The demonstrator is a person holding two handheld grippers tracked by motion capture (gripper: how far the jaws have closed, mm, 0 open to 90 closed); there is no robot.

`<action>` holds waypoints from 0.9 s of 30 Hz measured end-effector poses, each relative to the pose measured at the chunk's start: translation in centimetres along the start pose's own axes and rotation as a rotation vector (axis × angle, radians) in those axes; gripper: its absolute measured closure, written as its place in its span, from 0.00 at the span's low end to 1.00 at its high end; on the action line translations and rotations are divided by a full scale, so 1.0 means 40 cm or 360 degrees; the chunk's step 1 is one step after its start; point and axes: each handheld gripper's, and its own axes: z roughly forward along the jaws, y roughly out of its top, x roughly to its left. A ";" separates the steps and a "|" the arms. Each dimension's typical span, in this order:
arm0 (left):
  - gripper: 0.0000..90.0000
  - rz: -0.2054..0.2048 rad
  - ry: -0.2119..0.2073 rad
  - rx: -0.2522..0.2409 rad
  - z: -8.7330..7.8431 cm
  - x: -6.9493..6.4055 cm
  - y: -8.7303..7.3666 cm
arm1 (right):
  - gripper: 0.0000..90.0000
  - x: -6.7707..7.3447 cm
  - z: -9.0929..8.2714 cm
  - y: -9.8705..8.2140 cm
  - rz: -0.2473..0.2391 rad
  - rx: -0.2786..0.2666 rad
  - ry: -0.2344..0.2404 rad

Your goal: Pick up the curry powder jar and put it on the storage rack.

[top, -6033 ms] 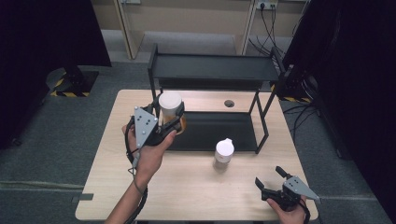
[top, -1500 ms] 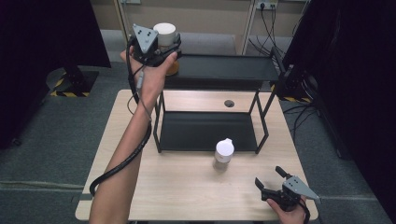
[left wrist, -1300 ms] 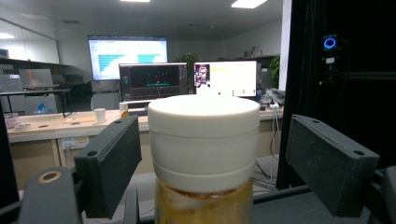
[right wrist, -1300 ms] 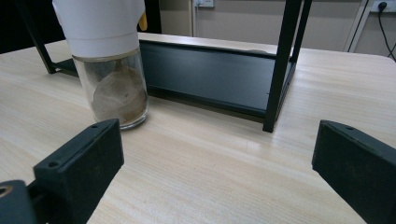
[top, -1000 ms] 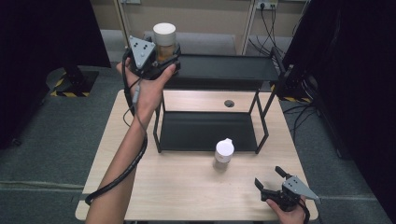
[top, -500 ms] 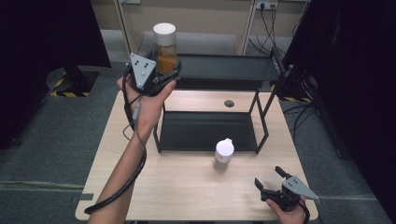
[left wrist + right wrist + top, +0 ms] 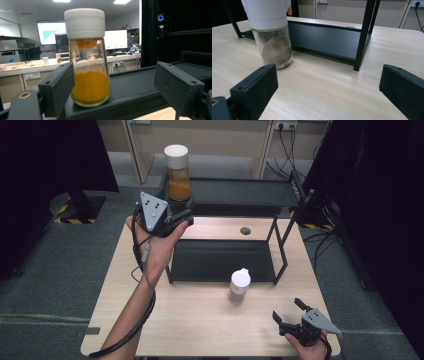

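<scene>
The left gripper (image 7: 182,217) has its jaws spread apart with nothing between the pads; in the left gripper view the orange-powder jar (image 7: 88,58) stands free just beyond them, touching neither. That jar is upright on the left end of the black rack's top shelf (image 7: 240,192), white lid on, so I'd judge the placing of it done. The left hand (image 7: 155,237) hangs in the air near the shelf's front edge, close to the jar but clear of it.

Down at the near right corner of the wooden table (image 7: 200,320), the right gripper (image 7: 290,312) sits low with its jaws wide and empty. Ahead of it, a second jar (image 7: 239,284) with a white lid and brownish contents stands on the tabletop just in front of the rack's lower tray (image 7: 220,260), well apart from those jaws. If this jar is meant for the rack as well, that part looks untouched: nobody has a grip on it yet, and both shelf and tray have bare room for it.
</scene>
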 end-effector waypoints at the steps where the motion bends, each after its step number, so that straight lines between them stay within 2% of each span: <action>1: 0.18 0.0001 -0.0006 0.0001 -0.005 0.000 -0.005 | 0.03 0.000 0.000 0.000 0.0001 -0.0001 0.0000; 16: 0.18 0.0017 -0.0048 0.0020 -0.059 -0.016 -0.071 | 0.03 0.000 0.000 0.000 0.0001 0.0001 0.0000; 27: 0.18 -0.0010 -0.0088 0.0057 -0.090 -0.030 -0.127 | 0.03 0.000 0.000 0.000 -0.0001 -0.0001 -0.0001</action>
